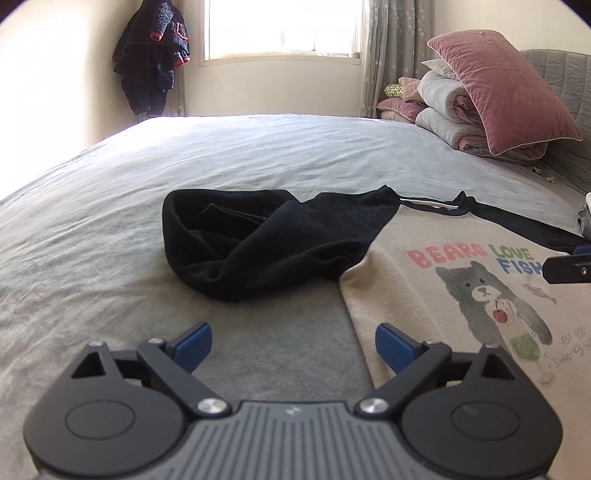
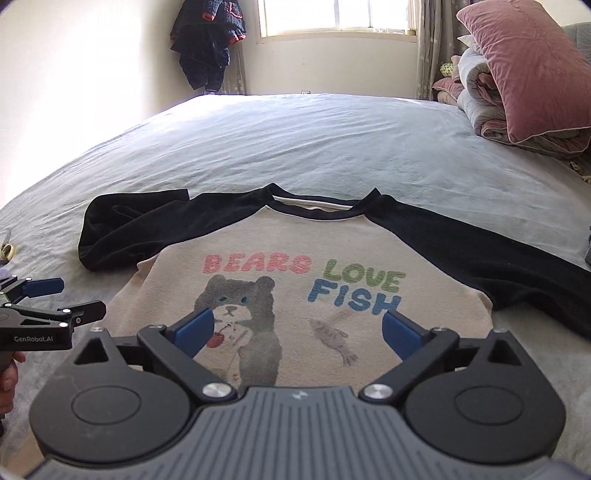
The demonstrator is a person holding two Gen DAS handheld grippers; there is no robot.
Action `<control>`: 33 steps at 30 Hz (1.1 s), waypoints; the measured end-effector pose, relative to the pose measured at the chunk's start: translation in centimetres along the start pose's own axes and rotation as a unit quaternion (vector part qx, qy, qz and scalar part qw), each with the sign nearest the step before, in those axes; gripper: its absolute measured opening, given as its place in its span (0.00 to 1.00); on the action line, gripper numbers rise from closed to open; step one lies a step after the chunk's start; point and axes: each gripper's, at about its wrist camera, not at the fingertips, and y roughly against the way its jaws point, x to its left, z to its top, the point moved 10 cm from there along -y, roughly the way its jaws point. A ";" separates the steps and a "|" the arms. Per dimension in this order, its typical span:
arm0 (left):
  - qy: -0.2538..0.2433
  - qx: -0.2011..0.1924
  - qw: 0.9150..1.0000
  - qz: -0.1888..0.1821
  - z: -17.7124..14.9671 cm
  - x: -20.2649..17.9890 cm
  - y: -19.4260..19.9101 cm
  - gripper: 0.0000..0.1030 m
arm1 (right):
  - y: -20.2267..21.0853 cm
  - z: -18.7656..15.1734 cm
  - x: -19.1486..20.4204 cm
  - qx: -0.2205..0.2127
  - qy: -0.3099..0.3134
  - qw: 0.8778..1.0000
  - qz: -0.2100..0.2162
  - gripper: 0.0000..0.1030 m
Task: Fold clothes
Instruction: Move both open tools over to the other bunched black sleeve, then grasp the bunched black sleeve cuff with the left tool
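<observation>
- Your shirt [image 2: 295, 295] lies face up on the bed [image 2: 295, 147], print toward you and collar at the far side; in my judgement the folding has barely begun.
- The left sleeve [image 1: 258, 240] is bunched into a dark heap beside the body, not laid across it, so you cannot count it as a fold yet.
- The right sleeve [image 2: 480, 258] stretches flat out to the side, unfolded.
- Still left, as I judge it: both sleeves in, the sides over, then the hem up to the collar.
- Your left gripper [image 1: 293, 345] hangs released over the bedsheet just beside the shirt's left edge, with nothing between its jaws.
- Your right gripper [image 2: 297, 332] is spread wide above the bear print and grasps nothing.
- The bed gives you a broad grey sheet, lightly creased, with bare room beyond the collar.
- A pink pillow [image 1: 506, 85] leans on a rolled quilt [image 1: 450, 114] at the headboard end, well apart from the shirt.
- A bright window [image 2: 336, 16] stands in the far wall, and a dark coat [image 1: 151, 55] hangs in the corner to its left.
</observation>
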 end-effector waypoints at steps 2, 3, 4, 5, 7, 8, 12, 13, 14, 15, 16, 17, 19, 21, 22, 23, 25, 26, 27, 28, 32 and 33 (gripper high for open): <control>-0.001 -0.002 1.000 0.009 -0.3 0.8 -0.2 0.93 | -0.7 0.6 1.3 -0.003 0.008 1.000 0.011 0.97; -0.001 -0.003 1.000 0.014 -0.4 1.2 -0.3 0.94 | -1.0 0.9 2.0 -0.005 0.013 1.000 0.018 0.97; 0.004 -0.004 1.000 0.018 -0.5 1.6 -0.5 0.94 | -1.3 1.1 2.8 -0.007 0.017 1.000 0.025 0.97; 0.015 -0.002 1.000 0.016 -0.7 2.0 -0.7 0.95 | -1.7 1.5 3.7 -0.010 0.025 0.999 0.034 0.98; 0.037 0.000 0.999 0.013 -1.0 2.7 -1.0 0.96 | -2.5 2.2 5.3 -0.017 0.042 0.998 0.048 0.98; 0.043 -0.002 0.999 0.009 -1.1 2.8 -1.1 0.98 | -3.0 2.7 6.2 -0.022 0.051 0.997 0.054 0.99; 0.033 -0.004 0.999 0.018 -1.4 2.5 -1.5 0.99 | -4.6 4.6 9.6 -0.051 0.094 0.991 0.081 1.00; 0.027 -0.005 0.999 0.023 -1.4 2.4 -1.6 0.99 | -5.1 5.0 10.5 -0.060 0.105 0.989 0.087 1.00; 0.025 -0.005 0.999 0.025 -1.5 2.3 -1.6 1.00 | -5.6 5.4 11.3 -0.064 0.112 0.987 0.092 1.00; 0.026 -0.005 0.999 0.024 -1.5 2.4 -1.7 1.00 | -6.0 5.6 11.8 -0.066 0.115 0.986 0.098 1.00; 0.028 -0.006 0.999 0.023 -1.6 2.4 -1.7 1.00 | -6.5 5.8 12.6 -0.067 0.117 0.985 0.109 1.00; 0.030 -0.007 0.999 0.021 -1.6 2.4 -1.7 1.00 | -6.9 5.9 13.2 -0.068 0.118 0.984 0.118 1.00; 0.033 -0.007 0.999 0.019 -1.7 2.5 -1.8 1.00 | -7.5 6.3 13.9 -0.073 0.120 0.982 0.129 1.00; 0.034 -0.007 0.999 0.019 -1.7 2.5 -1.8 1.00 | -8.2 6.6 14.3 -0.078 0.124 0.980 0.135 1.00; 0.033 -0.006 0.999 0.019 -1.7 2.5 -1.8 1.00 | -8.4 6.8 14.5 -0.081 0.126 0.979 0.137 1.00; 0.033 -0.006 0.999 0.020 -1.7 2.4 -1.8 1.00 | -8.6 6.9 14.6 -0.083 0.129 0.978 0.139 1.00; 0.031 -0.006 0.999 0.022 -1.7 2.4 -1.9 1.00 | -9.1 7.1 14.2 -0.088 0.126 0.978 0.141 1.00; 0.030 -0.005 0.999 0.023 -1.7 2.4 -1.9 1.00 | -9.3 7.2 14.0 -0.090 0.125 0.978 0.141 1.00; 0.030 -0.005 0.999 0.023 -1.7 2.3 -1.9 1.00 | -9.6 7.2 13.7 -0.090 0.121 0.979 0.140 1.00; 0.030 -0.005 0.999 0.023 -1.7 2.3 -1.9 1.00 | -10.0 7.3 13.3 -0.089 0.116 0.980 0.138 1.00; 0.031 -0.005 0.999 0.022 -1.7 2.4 -2.0 1.00 | -11.6 7.3 11.7 -0.087 0.095 0.984 0.125 1.00; 0.032 -0.005 0.999 0.022 -1.7 2.4 -2.0 1.00 | -12.1 7.2 11.3 -0.084 0.089 0.985 0.122 1.00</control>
